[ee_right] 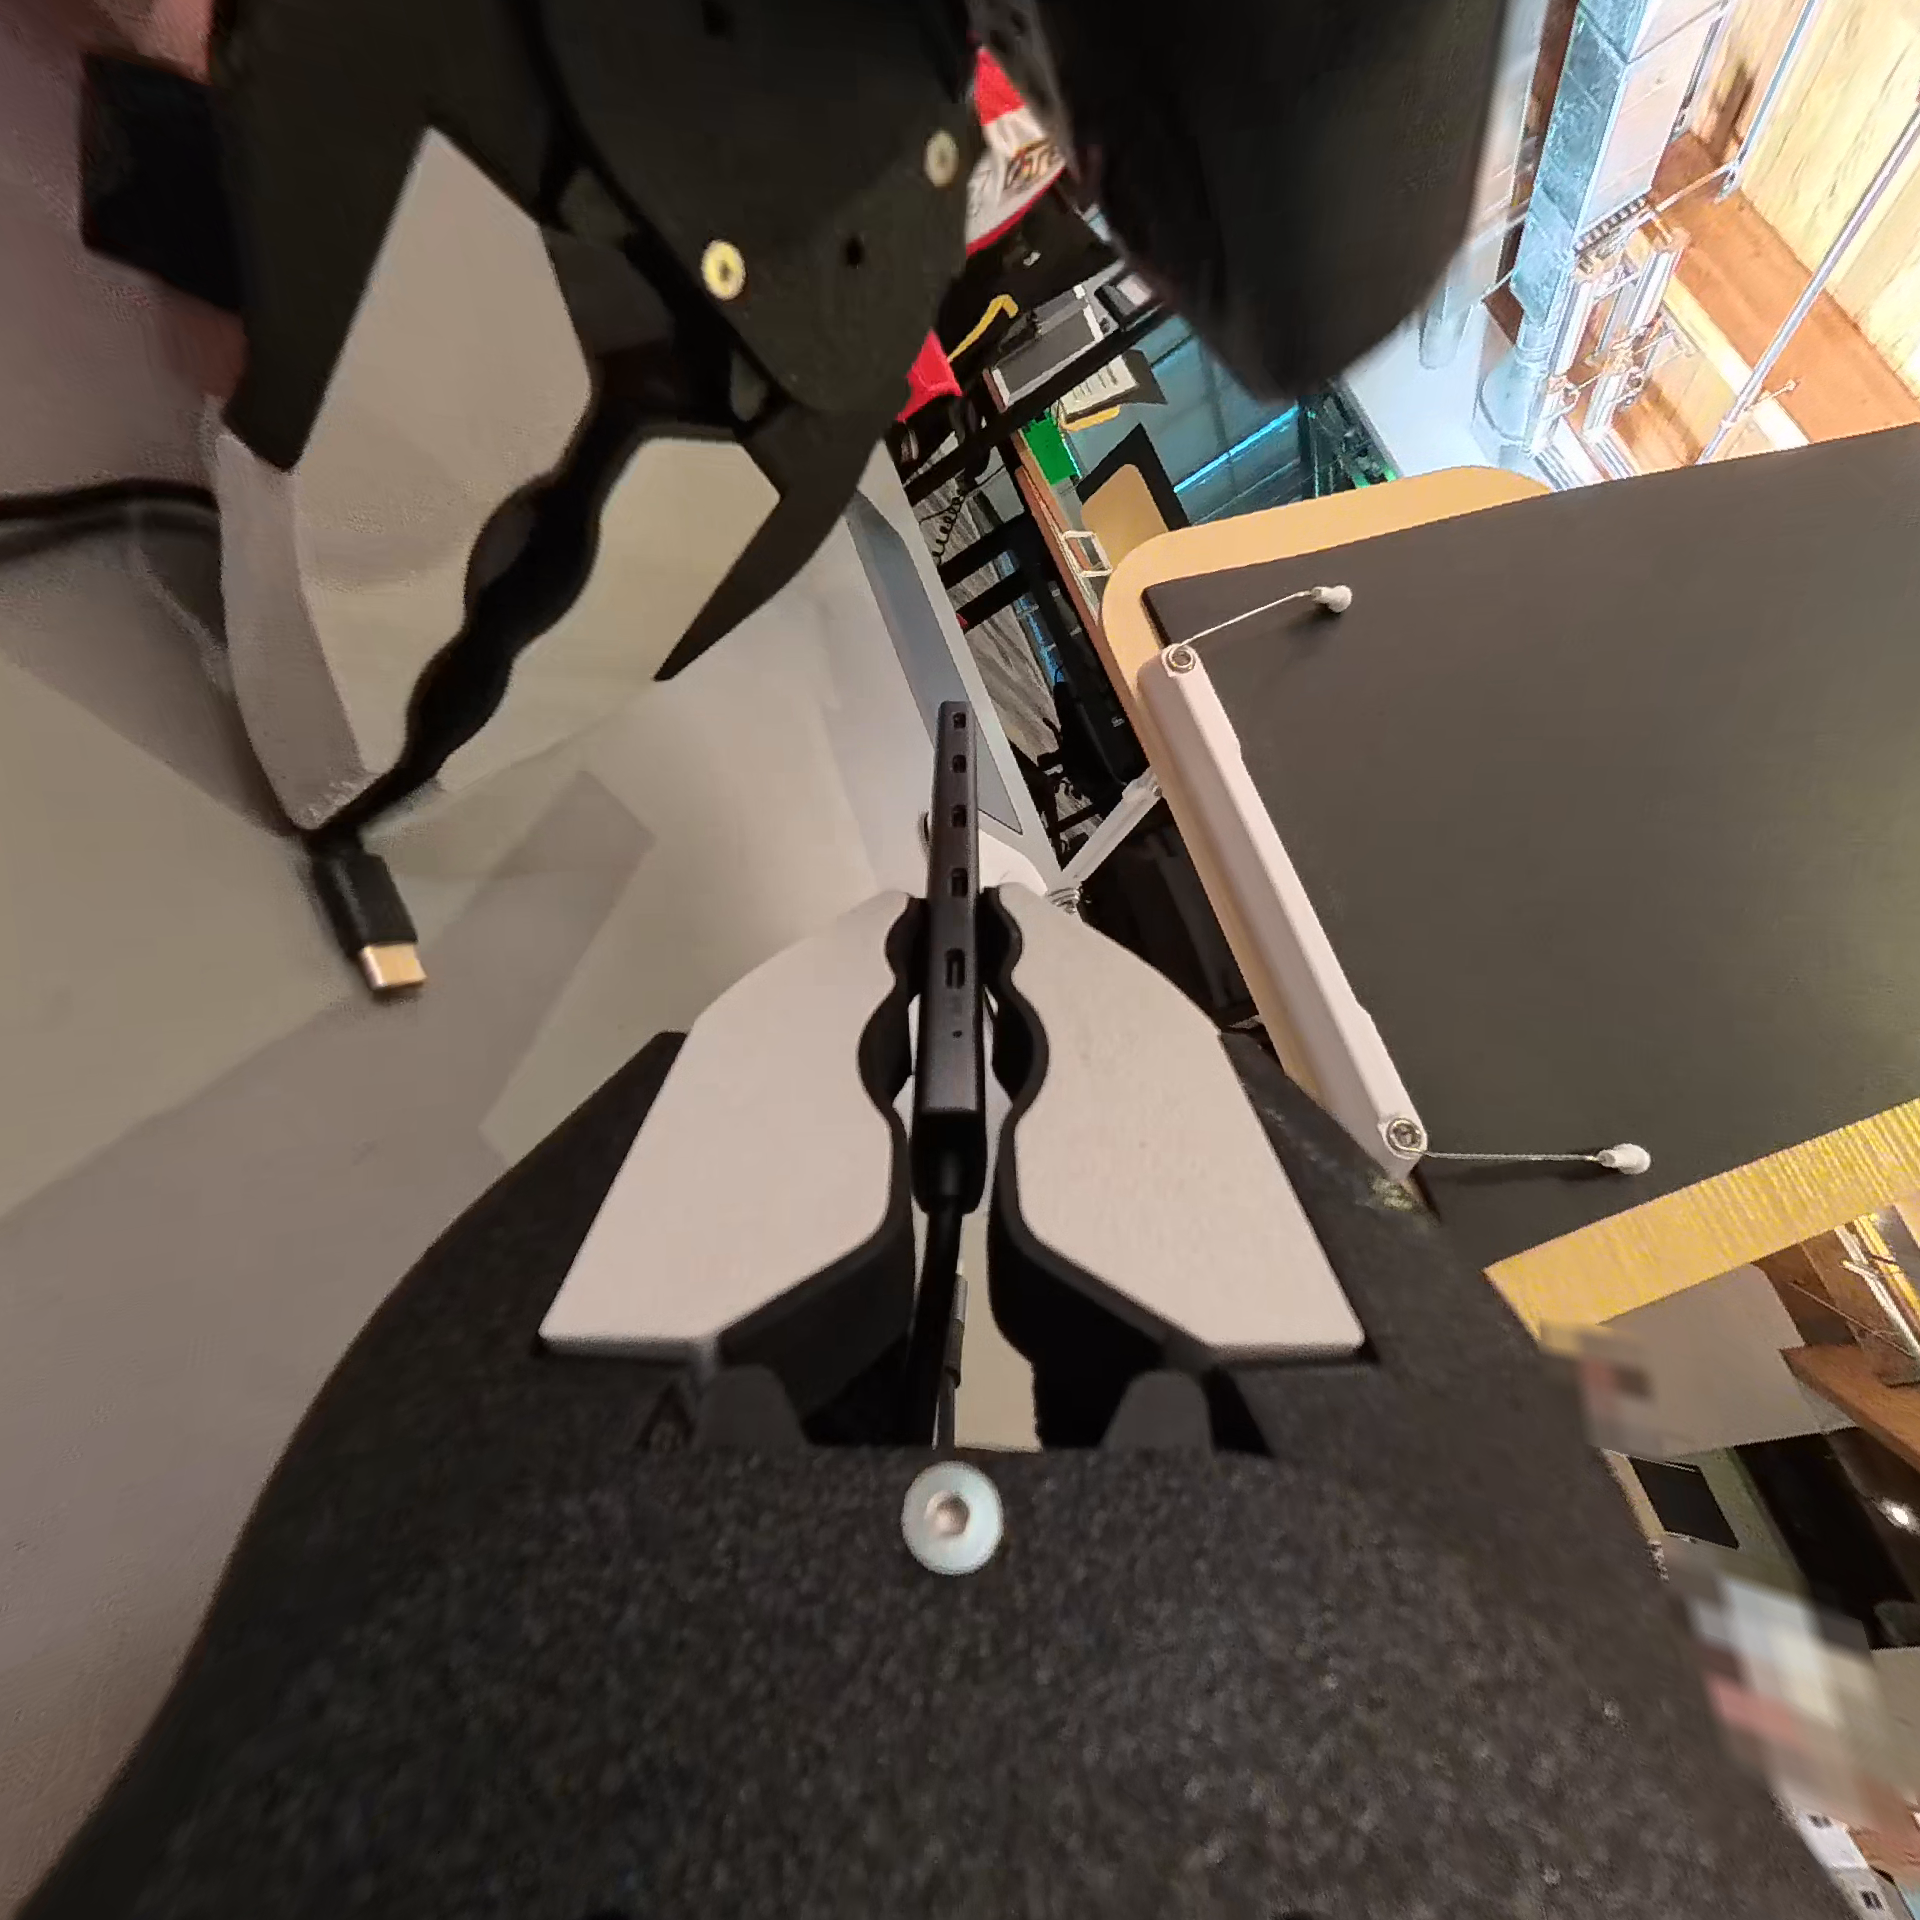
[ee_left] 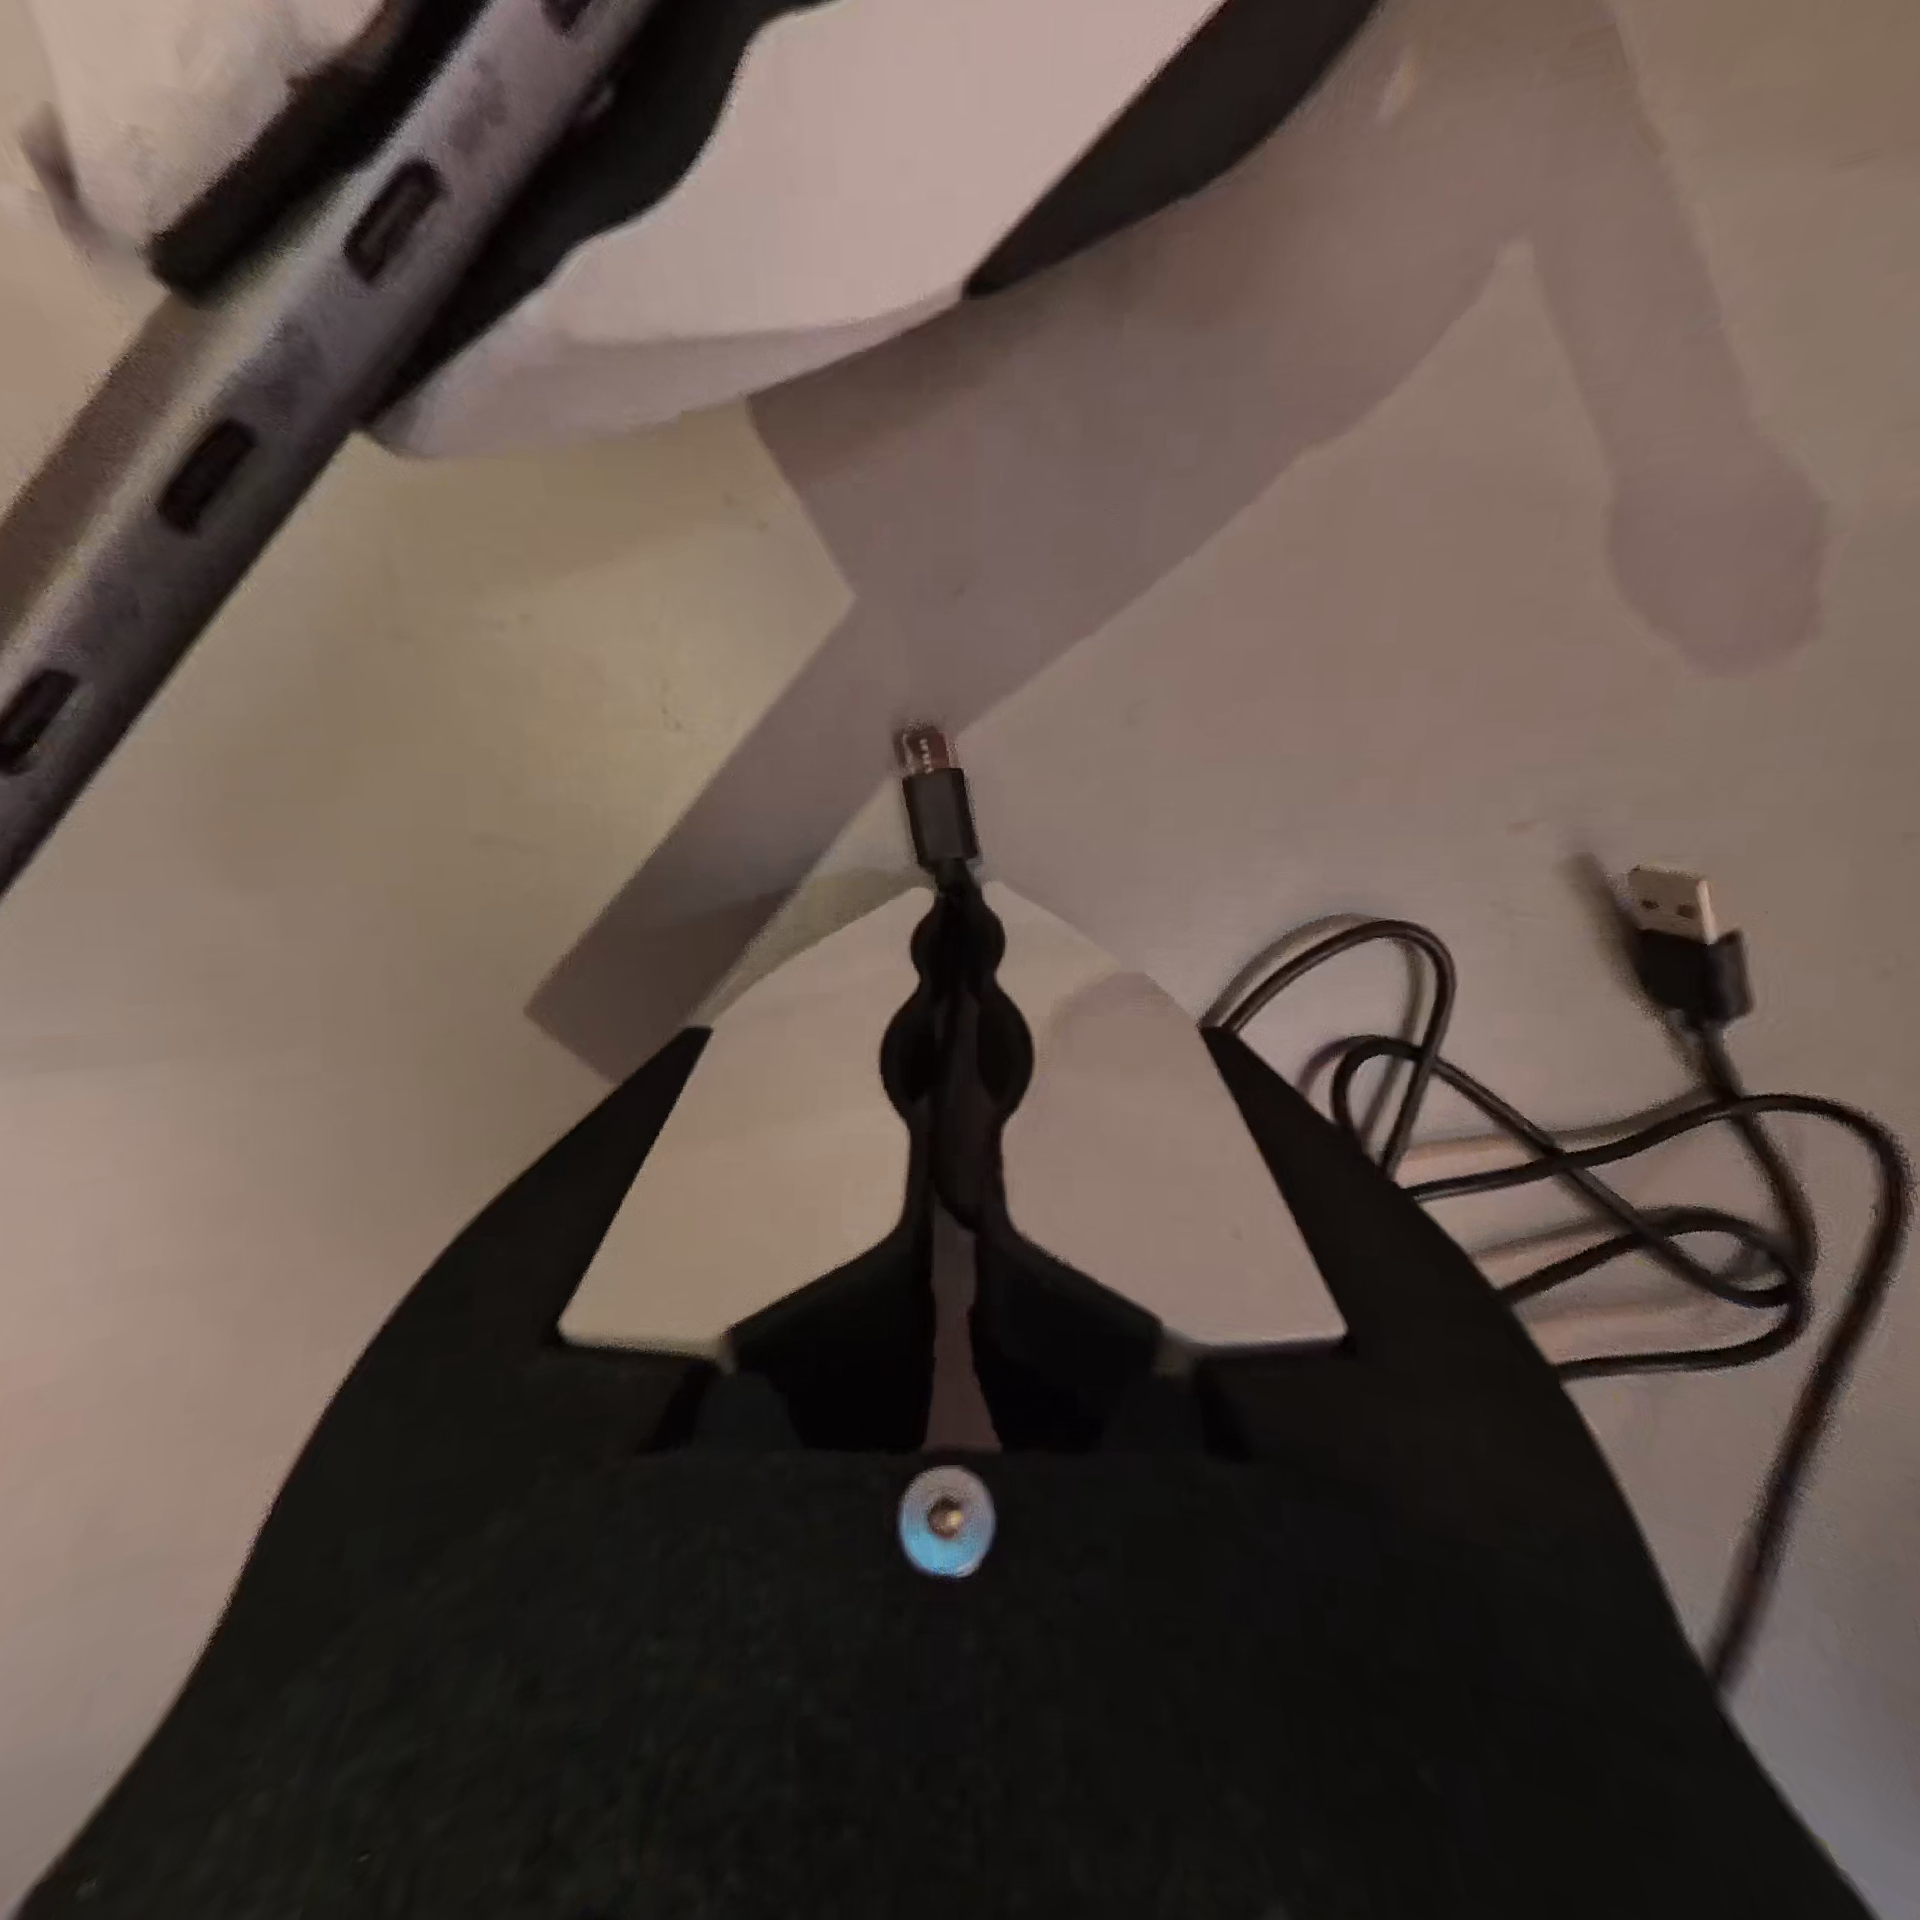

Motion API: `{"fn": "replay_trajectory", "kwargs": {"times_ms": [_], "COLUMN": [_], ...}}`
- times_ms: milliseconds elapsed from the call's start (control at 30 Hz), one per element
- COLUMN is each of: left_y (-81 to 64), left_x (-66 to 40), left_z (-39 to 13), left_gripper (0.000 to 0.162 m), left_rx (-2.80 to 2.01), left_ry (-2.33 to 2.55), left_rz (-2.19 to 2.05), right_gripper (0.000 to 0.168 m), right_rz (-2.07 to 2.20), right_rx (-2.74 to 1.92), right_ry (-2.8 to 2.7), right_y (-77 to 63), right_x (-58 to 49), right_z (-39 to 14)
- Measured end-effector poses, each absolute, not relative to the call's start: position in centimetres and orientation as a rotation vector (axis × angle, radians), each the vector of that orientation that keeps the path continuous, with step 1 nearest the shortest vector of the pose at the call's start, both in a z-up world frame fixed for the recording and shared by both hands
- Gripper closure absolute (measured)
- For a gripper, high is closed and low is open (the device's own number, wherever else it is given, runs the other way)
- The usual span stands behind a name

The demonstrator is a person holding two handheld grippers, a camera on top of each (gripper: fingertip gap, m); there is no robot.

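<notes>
right gripper (ee_right: 951,935) is clamping a slim black hub (ee_right: 954,883) edge-on, left gripper (ee_right: 332,821) is pinching a cable plug (ee_right: 369,920) far left

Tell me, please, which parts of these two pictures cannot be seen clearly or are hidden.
- Left wrist view: the hub at upper left is motion-blurred; its ports cannot be told apart.
- Left wrist view: the black cable runs behind the left gripper.
- Right wrist view: the hub's flat faces are covered by the right gripper.
- Right wrist view: mosaic patches cover the lower right.
</notes>
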State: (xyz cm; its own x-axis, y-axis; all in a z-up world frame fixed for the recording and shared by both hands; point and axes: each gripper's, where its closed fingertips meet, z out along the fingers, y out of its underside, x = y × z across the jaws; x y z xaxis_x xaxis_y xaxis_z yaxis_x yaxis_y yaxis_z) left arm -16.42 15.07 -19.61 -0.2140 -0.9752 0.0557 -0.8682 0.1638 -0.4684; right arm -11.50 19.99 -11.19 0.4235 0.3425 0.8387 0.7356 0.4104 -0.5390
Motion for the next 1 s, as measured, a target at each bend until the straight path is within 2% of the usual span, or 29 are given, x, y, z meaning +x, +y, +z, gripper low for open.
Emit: {"fn": "replay_trajectory", "kwargs": {"times_ms": [33,233,333,567,1000], "left_y": [14.7,14.1,14.5,14.4,14.9], "left_x": [-16.5,-15.6,-15.4,-15.5,-16.0], "left_z": [-19.2,-11.9,-10.0,-11.6,-11.9], "left_gripper": [0.160,0.160,0.160,0.160,0.160], "left_rx": [-1.860,-2.082,-2.157,-2.303,-2.397], "left_ry": [2.170,1.903,1.830,1.772,1.714], "left_rz": [-0.601,-0.748,-0.704,-0.503,-0.481], "right_gripper": [0.159,0.159,0.159,0.159,0.159], "right_rz": [-0.342,-0.401,-0.427,-0.455,-0.488], "right_rx": [-1.177,-1.125,-1.110,-1.087,-1.082], "right_ry": [-1.173,-1.215,-1.242,-1.278,-1.325], "right_y": [20.0,19.3,19.0,18.6,18.6], "right_x": [-11.6,-12.2,-12.6,-13.2,-13.6], "right_z": [-11.2,-11.2,-11.5,-11.7,-12.4]}}
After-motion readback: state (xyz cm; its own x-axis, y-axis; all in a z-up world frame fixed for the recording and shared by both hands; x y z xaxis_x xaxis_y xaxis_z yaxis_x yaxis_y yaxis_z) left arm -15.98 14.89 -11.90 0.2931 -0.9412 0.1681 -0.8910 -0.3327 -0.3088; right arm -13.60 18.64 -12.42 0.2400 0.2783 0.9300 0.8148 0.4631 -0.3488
